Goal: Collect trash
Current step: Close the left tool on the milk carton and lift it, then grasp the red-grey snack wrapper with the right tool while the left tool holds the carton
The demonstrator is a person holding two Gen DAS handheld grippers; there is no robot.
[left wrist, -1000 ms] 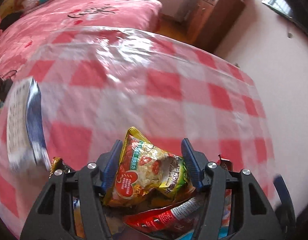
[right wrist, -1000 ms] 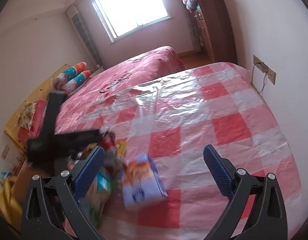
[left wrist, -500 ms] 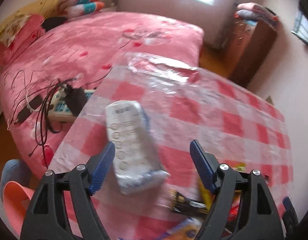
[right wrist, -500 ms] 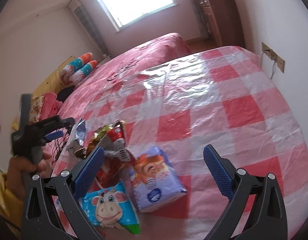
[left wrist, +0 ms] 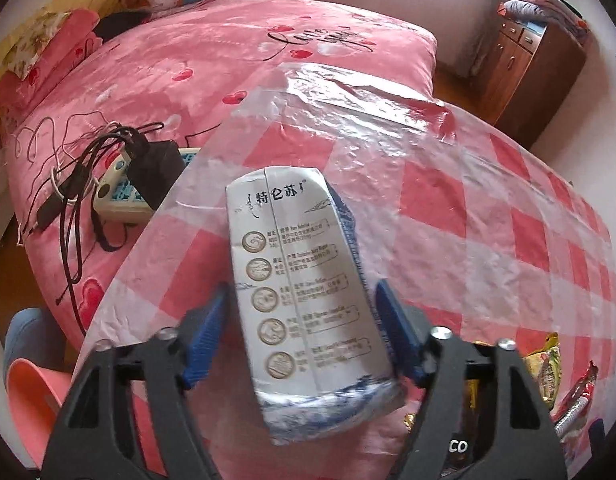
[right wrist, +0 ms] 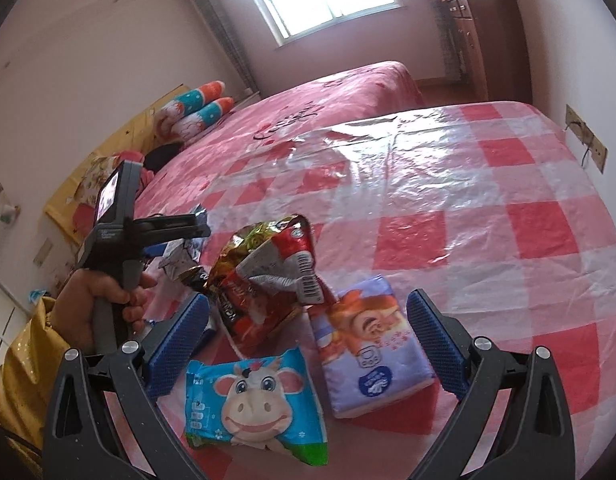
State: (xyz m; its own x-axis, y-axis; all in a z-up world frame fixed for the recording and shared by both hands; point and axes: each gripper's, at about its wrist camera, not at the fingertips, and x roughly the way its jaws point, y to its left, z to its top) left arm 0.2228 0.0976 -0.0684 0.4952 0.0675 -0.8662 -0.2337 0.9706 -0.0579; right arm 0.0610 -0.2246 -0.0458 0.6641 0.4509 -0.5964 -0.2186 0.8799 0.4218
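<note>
A white and blue milk carton (left wrist: 304, 296) lies on the red-checked plastic tablecloth (left wrist: 448, 208). My left gripper (left wrist: 304, 336) straddles the carton with its blue fingers on both sides; a small gap shows on the left side, so the jaws stand open around it. In the right wrist view my right gripper (right wrist: 308, 344) is open and empty above a cow-print packet (right wrist: 254, 396) and a purple tissue pack (right wrist: 368, 348). Crumpled red and gold wrappers (right wrist: 268, 276) lie just beyond. The left gripper (right wrist: 168, 228) shows there at the left, with the carton mostly hidden.
A pink bed (left wrist: 228, 60) lies beyond the table's edge, with a power strip and black cables (left wrist: 124, 176) on it. A wooden cabinet (left wrist: 536, 60) stands at the back right. A wall socket (right wrist: 586, 144) is on the right wall. More wrappers (left wrist: 548, 376) lie at the right.
My left gripper left the snack wrappers, swung left to the milk carton and has moved in around it. My right gripper dropped lower over the packets, still open.
</note>
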